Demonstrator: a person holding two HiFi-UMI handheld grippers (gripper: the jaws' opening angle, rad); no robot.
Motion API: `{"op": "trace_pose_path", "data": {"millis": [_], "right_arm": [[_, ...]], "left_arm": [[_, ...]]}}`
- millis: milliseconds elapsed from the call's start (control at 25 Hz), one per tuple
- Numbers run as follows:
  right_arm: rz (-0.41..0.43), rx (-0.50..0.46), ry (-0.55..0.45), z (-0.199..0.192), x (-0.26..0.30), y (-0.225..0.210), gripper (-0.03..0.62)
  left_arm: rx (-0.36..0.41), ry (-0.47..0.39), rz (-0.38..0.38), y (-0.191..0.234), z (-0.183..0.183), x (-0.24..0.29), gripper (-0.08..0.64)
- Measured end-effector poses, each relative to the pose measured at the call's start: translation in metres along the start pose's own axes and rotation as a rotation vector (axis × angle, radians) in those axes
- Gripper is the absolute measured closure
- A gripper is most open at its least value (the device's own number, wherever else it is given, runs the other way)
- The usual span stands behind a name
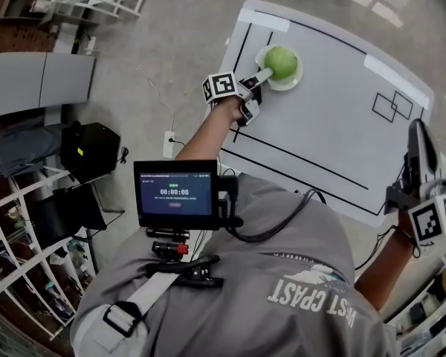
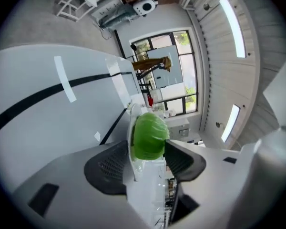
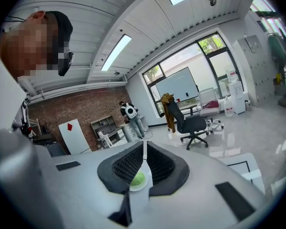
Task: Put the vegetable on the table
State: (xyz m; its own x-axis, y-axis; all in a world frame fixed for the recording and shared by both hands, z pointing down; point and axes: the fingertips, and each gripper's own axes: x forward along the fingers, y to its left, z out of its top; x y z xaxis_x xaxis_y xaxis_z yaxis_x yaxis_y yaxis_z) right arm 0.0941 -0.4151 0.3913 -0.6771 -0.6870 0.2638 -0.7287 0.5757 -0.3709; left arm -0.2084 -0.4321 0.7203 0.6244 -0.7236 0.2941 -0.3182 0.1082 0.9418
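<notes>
A round green vegetable (image 1: 281,62) sits on a small white plate (image 1: 293,83) near the far left corner of the white table (image 1: 327,132). My left gripper (image 1: 262,76) reaches in from the plate's left side, turned on its side. In the left gripper view the vegetable (image 2: 148,136) fills the gap: one pad (image 2: 107,168) lies against the plate rim (image 2: 130,128), the other pad (image 2: 181,160) touches the vegetable. My right gripper (image 1: 418,138) hangs off the table's right edge, jaws shut (image 3: 144,162) with nothing held.
Black tape lines and two overlapping outlined rectangles (image 1: 392,106) mark the table. A small monitor (image 1: 175,193) rides on the person's chest. Shelving and a black box (image 1: 89,151) stand on the floor at left. An office chair (image 3: 193,123) stands far off.
</notes>
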Motion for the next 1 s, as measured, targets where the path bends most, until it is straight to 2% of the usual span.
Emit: {"op": "trace_pose_path", "data": {"millis": [160,320,520,640,760,1000], "right_arm": [[-0.006,0.011,0.01,-0.002,-0.001,0.0,0.584],[-0.004,0.016,0.007,-0.003,0.0,0.001,0.584],[0.011,0.018,-0.004,0.0,0.005,-0.003,0.584],[0.019,0.014,-0.006,-0.002,-0.012,-0.003,0.584],[0.024,0.012,-0.015,-0.008,-0.033,-0.012,0.584],[0.047,0.01,-0.032,-0.006,-0.035,-0.013,0.584]], "left_arm": [[0.017,0.062,0.011,-0.006,-0.004,0.012,0.311],[0.052,0.119,0.061,-0.005,-0.011,0.011,0.311],[0.055,0.121,0.059,-0.008,-0.01,0.014,0.31],[0.069,0.128,0.048,-0.02,-0.026,0.014,0.311],[0.111,0.136,0.029,-0.036,-0.043,0.02,0.311],[0.23,0.132,-0.02,-0.077,-0.036,0.021,0.311]]}}
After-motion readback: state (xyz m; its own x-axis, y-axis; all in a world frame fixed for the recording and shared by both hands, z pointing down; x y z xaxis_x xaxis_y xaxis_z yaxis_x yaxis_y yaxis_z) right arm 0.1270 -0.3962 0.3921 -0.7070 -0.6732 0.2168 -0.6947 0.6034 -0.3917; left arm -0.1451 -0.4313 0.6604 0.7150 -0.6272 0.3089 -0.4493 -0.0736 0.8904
